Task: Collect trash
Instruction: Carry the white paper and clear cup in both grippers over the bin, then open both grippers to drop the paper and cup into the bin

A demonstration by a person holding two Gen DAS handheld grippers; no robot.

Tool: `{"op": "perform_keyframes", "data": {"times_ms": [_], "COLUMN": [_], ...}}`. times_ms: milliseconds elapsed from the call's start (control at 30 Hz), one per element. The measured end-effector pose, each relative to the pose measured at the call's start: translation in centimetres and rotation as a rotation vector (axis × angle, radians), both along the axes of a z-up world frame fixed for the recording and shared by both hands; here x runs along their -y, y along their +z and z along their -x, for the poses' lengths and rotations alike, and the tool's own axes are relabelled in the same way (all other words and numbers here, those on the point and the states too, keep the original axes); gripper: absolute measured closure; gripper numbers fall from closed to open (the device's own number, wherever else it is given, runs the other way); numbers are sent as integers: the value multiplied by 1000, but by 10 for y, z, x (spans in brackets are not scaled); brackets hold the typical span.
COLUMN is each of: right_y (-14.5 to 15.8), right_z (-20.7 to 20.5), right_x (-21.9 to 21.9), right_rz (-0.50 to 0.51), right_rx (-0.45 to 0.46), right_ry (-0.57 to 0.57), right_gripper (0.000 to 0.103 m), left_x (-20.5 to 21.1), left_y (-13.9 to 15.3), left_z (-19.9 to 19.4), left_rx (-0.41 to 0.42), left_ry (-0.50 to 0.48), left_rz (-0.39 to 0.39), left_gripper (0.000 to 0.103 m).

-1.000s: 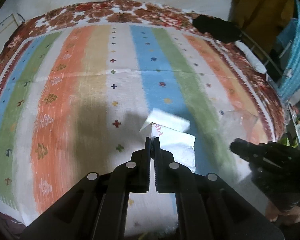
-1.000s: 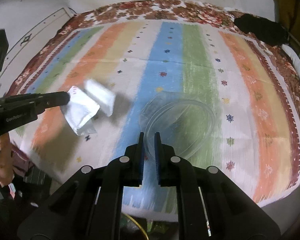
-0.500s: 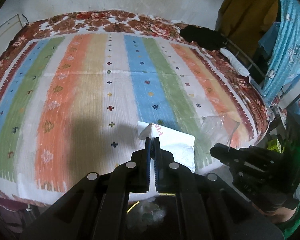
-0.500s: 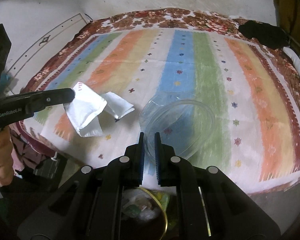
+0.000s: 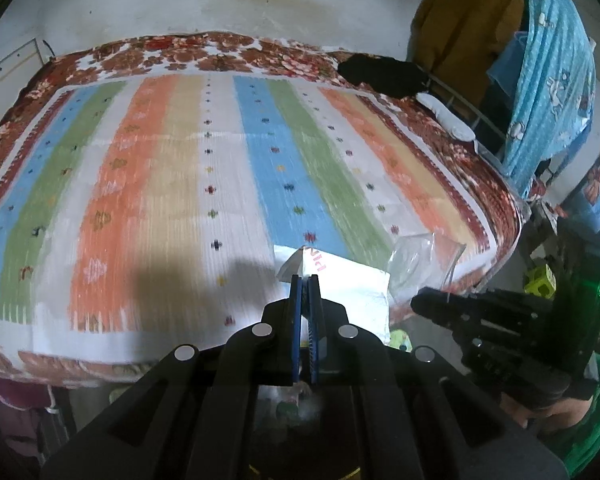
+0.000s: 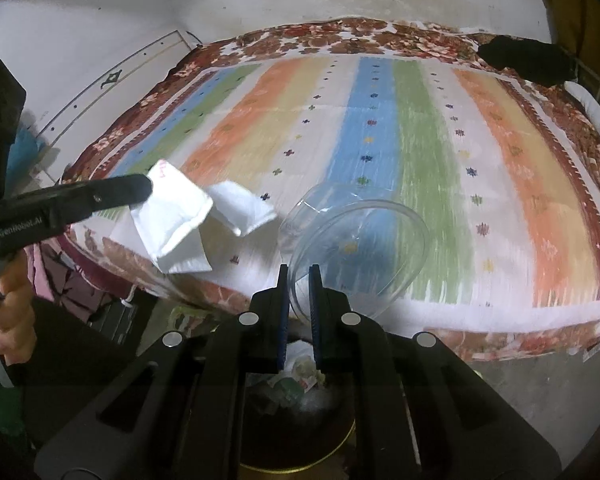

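My left gripper [image 5: 304, 278] is shut on a white paper wrapper [image 5: 352, 288] with red print, held in the air off the bed's near edge; the wrapper also shows in the right wrist view [image 6: 176, 220], hanging from the left gripper [image 6: 146, 188]. My right gripper [image 6: 298, 268] is shut on the rim of a clear plastic container [image 6: 356, 252], seen in the left wrist view [image 5: 416, 260] beside my right gripper [image 5: 418, 304]. A trash bin [image 6: 300, 392] with a gold rim and rubbish inside sits on the floor below both grippers.
A bed with a striped cover [image 5: 220, 184] fills the view ahead. A black cloth [image 5: 380, 74] and a white pillow [image 5: 448, 116] lie at its far right. Blue cloth [image 5: 552, 68] hangs at right. Grey floor [image 6: 540, 392] lies right of the bin.
Both grippers have pulled back from over the bed to beyond its near edge, carrying the wrapper and the container. The trash bin has come into view beneath them.
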State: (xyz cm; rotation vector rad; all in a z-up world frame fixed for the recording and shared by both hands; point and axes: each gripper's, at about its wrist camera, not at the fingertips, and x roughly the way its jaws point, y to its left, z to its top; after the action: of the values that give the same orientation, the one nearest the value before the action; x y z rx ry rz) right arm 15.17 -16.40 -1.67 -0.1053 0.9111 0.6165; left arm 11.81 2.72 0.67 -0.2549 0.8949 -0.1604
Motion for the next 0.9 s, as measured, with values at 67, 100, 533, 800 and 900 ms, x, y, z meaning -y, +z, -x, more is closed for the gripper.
{"op": "perform_keyframes", "data": {"times_ms": [67,100,533,800,900], "right_y": [-5,-8,-49,-79,-90], "right_z": [10,15,53,60,58], "right_x": [2,3,3,2,-2], "right_rz": [6,11,75,105,123], "right_rx": [-9,-14,-122,-244,-290], "right_ry": [3,4,0,-9,-10], "right_gripper": [95,95,95,95,94], "left_x": [-1,-1,21,47,53], "left_y": [-3,-5,-42,-81,-95], "left_z": [9,15,53,51,48], "left_rx": [-6,-11,-125,-292,-344], "left_ry": [2,1,-17,-69,-81], "left_rz": [4,8,-49,-119,-150], "left_gripper": [101,101,101,101,101]}}
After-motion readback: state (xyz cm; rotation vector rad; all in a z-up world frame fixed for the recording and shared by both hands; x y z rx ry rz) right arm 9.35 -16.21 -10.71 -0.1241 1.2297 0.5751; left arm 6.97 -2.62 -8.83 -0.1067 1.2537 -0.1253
